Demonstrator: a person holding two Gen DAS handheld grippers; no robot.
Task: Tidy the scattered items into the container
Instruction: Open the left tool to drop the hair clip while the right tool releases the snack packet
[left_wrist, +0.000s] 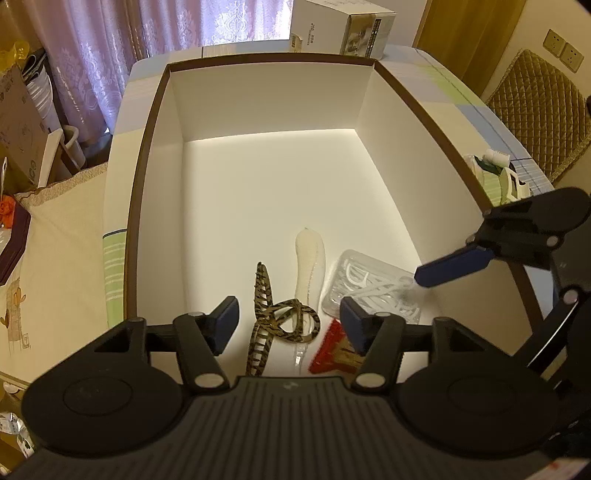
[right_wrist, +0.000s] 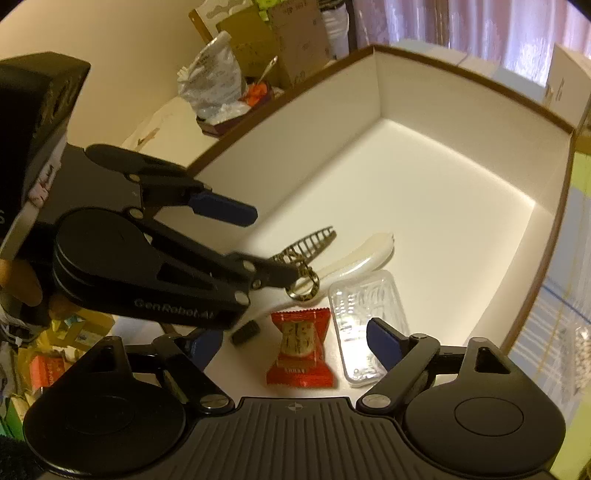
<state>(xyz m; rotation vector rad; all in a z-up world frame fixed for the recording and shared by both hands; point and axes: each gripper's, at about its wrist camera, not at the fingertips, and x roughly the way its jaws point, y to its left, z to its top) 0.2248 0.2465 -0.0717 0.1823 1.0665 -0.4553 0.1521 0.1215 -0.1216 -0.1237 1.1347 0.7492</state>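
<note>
1. As seen from the left wrist view, a large white box (left_wrist: 266, 122) with a brown rim is stood on a table, and its floor is bare except at the near end.
2. At that near end, four things are gathered: a patterned hair claw (left_wrist: 273, 321), a white hair clip (left_wrist: 309, 266) just beside it, a clear plastic case (left_wrist: 373, 284) of floss picks to the right, and a red candy packet (left_wrist: 332, 354) partly hidden behind a finger.
3. The left gripper (left_wrist: 288, 321) is held above these things with its fingers spread wide and nothing caught between them; the hair claw is seen in the gap below.
4. One blue finger of the right gripper (left_wrist: 452, 267) is seen reaching in over the right wall, its tip over the clear plastic case; from this view it cannot be told whether it is spread.
5. Outside the box, on the right of the table, a small pile of green and white items (left_wrist: 496, 173) is left.
6. In the right wrist view, the same white box (right_wrist: 461, 110) is seen from its right corner.
7. The right gripper (right_wrist: 295, 343) is shown with fingers spread apart and empty, above the red candy packet (right_wrist: 301, 350) and the clear plastic case (right_wrist: 365, 317).
8. A small dark object (right_wrist: 244, 333) is seen lying left of the packet; what it is cannot be told.
9. The left gripper (right_wrist: 258, 243) is seen from the side, spread open over the hair claw (right_wrist: 306, 254) and white hair clip (right_wrist: 362, 254).
</note>
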